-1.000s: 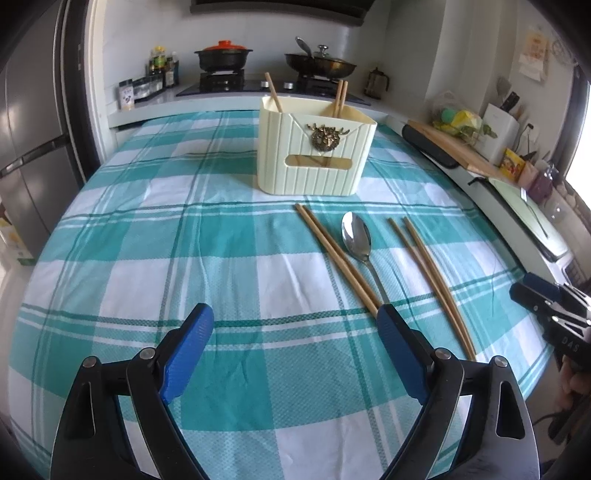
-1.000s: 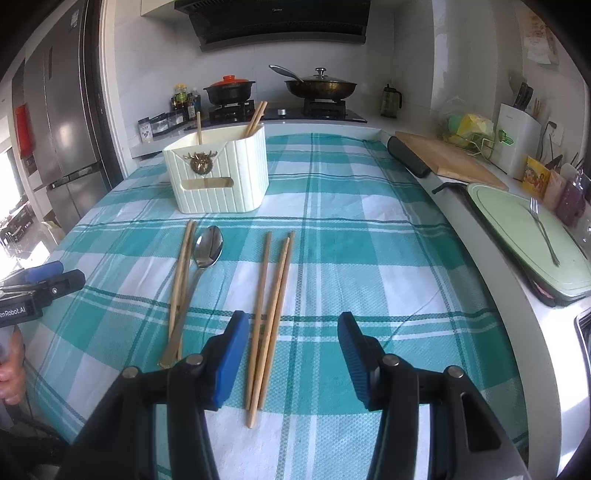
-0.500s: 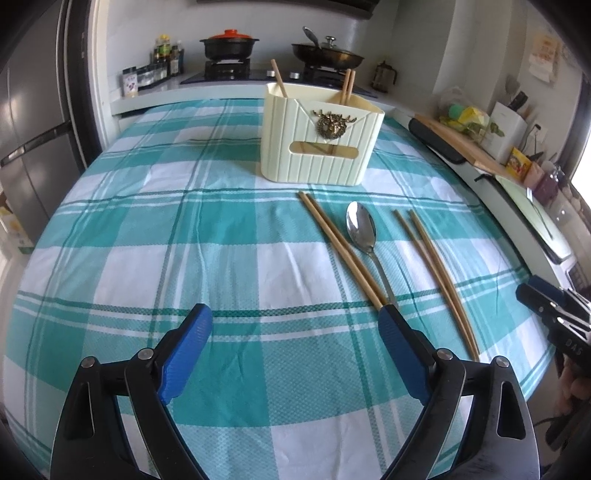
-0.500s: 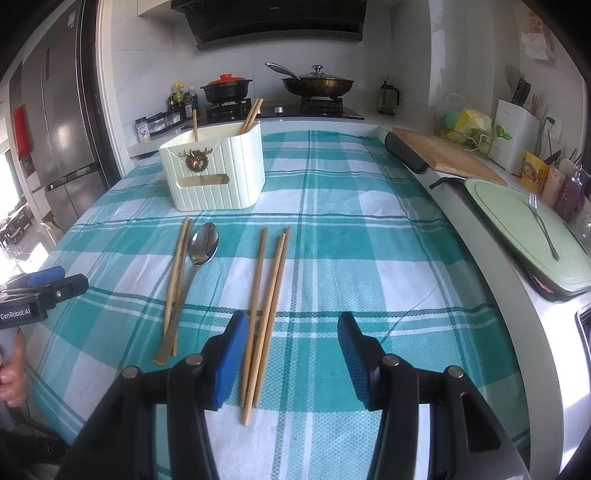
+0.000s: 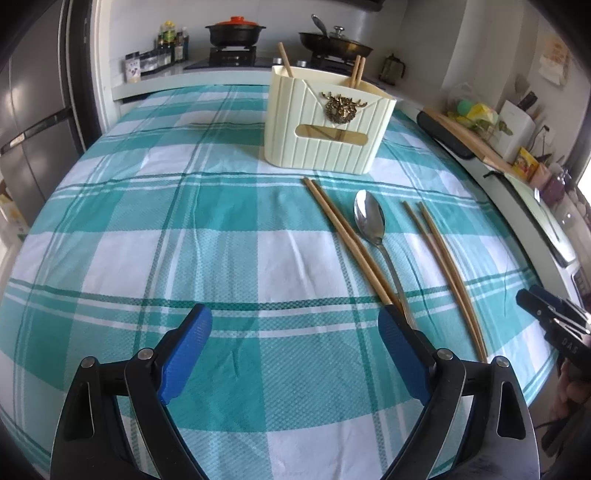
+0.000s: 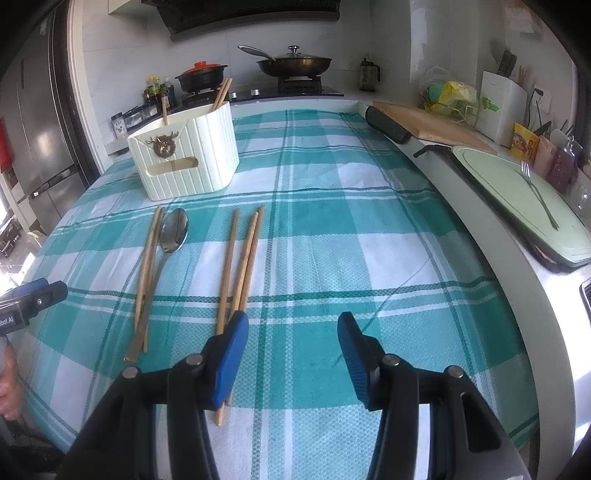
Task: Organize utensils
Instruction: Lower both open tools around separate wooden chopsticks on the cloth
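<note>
A cream utensil holder (image 5: pixel 328 125) (image 6: pixel 186 158) with chopsticks in it stands on the checked tablecloth. In front of it lie a pair of chopsticks (image 5: pixel 345 236) (image 6: pixel 147 266), a metal spoon (image 5: pixel 371 225) (image 6: pixel 173 232) and more chopsticks (image 5: pixel 443 262) (image 6: pixel 242 262). My left gripper (image 5: pixel 295 328) is open and empty above the cloth, left of the utensils' near ends. My right gripper (image 6: pixel 291 332) is open and empty, its left finger over the near ends of the right-hand chopsticks. Each gripper shows at the edge of the other's view: the right one (image 5: pixel 554 325), the left one (image 6: pixel 26 306).
The teal checked tablecloth (image 5: pixel 184 221) covers the table. Behind it is a stove with a red-lidded pot (image 5: pixel 234 31) and a pan (image 6: pixel 291 64). A counter on the right holds a wooden board (image 6: pixel 432 125), a green cutting board (image 6: pixel 517 195) with a fork, and a knife block (image 6: pixel 504 103).
Both grippers have moved forward and lower over the table toward the utensils. Both stay open. The utensils have not moved.
</note>
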`<move>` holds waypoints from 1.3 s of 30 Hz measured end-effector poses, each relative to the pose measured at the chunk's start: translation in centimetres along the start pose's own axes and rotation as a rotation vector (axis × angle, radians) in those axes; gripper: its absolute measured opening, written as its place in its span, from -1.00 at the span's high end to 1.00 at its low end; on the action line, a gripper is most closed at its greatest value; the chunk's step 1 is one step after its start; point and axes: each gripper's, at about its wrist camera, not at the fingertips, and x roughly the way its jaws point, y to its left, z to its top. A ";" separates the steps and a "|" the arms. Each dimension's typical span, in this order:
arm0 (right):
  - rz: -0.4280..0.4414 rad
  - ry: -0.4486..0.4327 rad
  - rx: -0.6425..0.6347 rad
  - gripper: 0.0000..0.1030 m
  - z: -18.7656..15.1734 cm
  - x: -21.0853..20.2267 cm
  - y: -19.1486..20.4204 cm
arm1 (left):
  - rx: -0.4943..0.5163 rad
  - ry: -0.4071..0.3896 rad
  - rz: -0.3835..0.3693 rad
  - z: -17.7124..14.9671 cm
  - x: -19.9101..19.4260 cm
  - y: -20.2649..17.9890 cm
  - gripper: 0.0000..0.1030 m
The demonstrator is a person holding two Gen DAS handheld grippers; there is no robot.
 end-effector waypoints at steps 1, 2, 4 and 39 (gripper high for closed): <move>-0.001 -0.001 0.000 0.00 0.0 0.0 0.0 | -0.003 0.002 0.001 0.0 0.2 0.0 -0.79; -0.003 -0.003 0.000 0.00 0.0 -0.1 0.0 | -0.008 0.006 0.004 0.0 0.4 0.0 -0.79; -0.008 -0.005 0.000 0.00 -0.1 -0.1 -0.1 | -0.017 0.012 0.009 0.0 0.7 0.0 -0.79; 0.005 -0.010 0.039 0.00 -1.1 -0.3 -1.4 | -0.099 0.031 0.045 3.9 6.7 -1.1 -0.79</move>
